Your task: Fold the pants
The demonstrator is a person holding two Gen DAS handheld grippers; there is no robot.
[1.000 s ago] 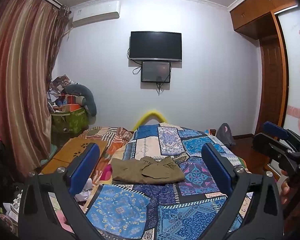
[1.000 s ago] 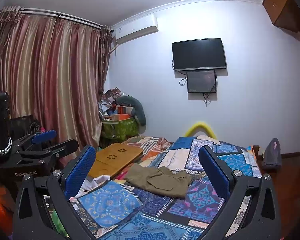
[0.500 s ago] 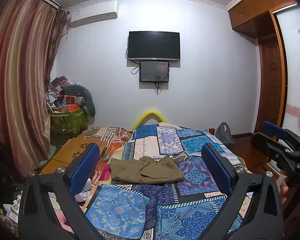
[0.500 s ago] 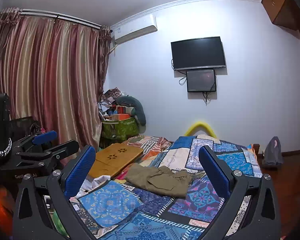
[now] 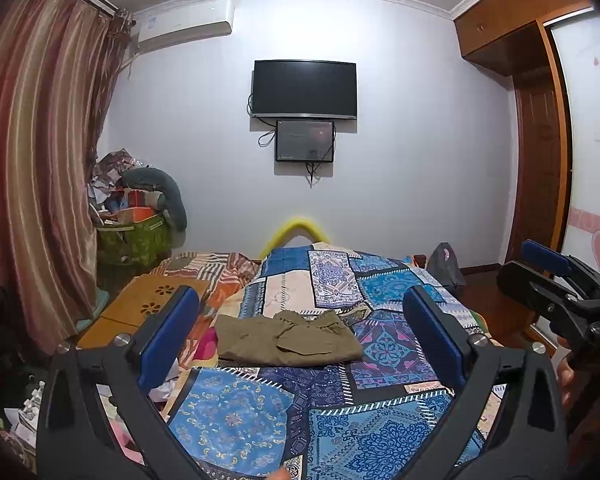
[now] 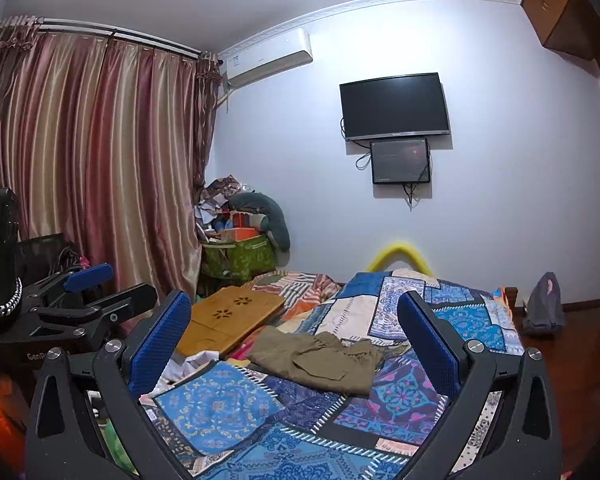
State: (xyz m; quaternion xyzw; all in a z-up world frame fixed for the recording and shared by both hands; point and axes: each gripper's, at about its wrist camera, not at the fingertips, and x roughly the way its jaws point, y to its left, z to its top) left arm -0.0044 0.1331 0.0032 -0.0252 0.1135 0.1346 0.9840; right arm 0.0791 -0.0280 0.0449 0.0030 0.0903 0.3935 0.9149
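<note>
A bed [image 5: 236, 412] under a blue patchwork quilt [image 6: 220, 408] fills the near half of the room; striped curtains [image 5: 32, 184] hang at left, a dark television [image 5: 304, 88] is mounted on the far wall, and a wooden lap table [image 6: 232, 320] lies at the bed's left edge. The olive pants [image 5: 284, 338], folded into a compact rectangle, rest on the quilt at mid-bed. The left gripper [image 5: 300, 340] hangs above the near end of the bed, jaws spread wide, holding and touching nothing. The right gripper [image 6: 294, 344] is likewise fully released and empty, well short of the pants [image 6: 320, 360]. Compared with one second earlier, both views are nearly unchanged: the pants lie where they were and the grippers have shifted only slightly.
</note>
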